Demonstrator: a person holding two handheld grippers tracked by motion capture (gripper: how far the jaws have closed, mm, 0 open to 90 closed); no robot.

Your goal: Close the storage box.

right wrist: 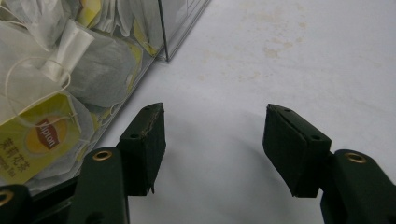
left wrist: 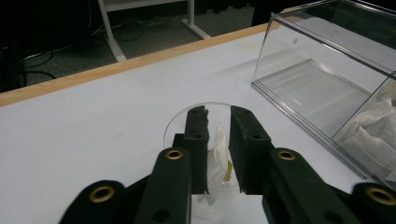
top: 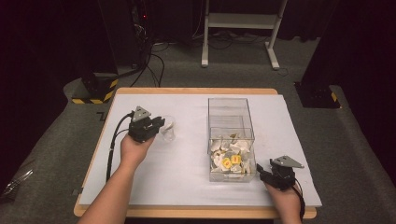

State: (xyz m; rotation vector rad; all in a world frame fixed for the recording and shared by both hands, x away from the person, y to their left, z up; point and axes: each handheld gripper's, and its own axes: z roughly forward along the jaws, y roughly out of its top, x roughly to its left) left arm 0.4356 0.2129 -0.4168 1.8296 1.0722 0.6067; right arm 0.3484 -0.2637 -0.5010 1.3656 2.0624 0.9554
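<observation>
A clear plastic box (top: 231, 140) stands right of the table's middle; its near compartment holds several tea bags (top: 231, 156) and its far compartment looks bare. In the right gripper view a yellow Lipton tag (right wrist: 44, 137) presses against the box wall (right wrist: 161, 28). A small clear cup (top: 169, 131) stands left of the box. My left gripper (top: 161, 123) reaches over the cup's rim (left wrist: 177, 121), and its jaws (left wrist: 218, 116) stand close together on a white tea bag (left wrist: 217, 149) that hangs into the cup. My right gripper (top: 261, 171) rests open by the box's near right corner, nothing between its jaws (right wrist: 215, 135).
A white mat (top: 187, 177) covers the wooden table (top: 196, 213). The box's far compartment (left wrist: 322, 70) lies just right of the cup. On the floor beyond the table are a white frame stand (top: 238, 21), cables and a yellow-striped base (top: 95, 91).
</observation>
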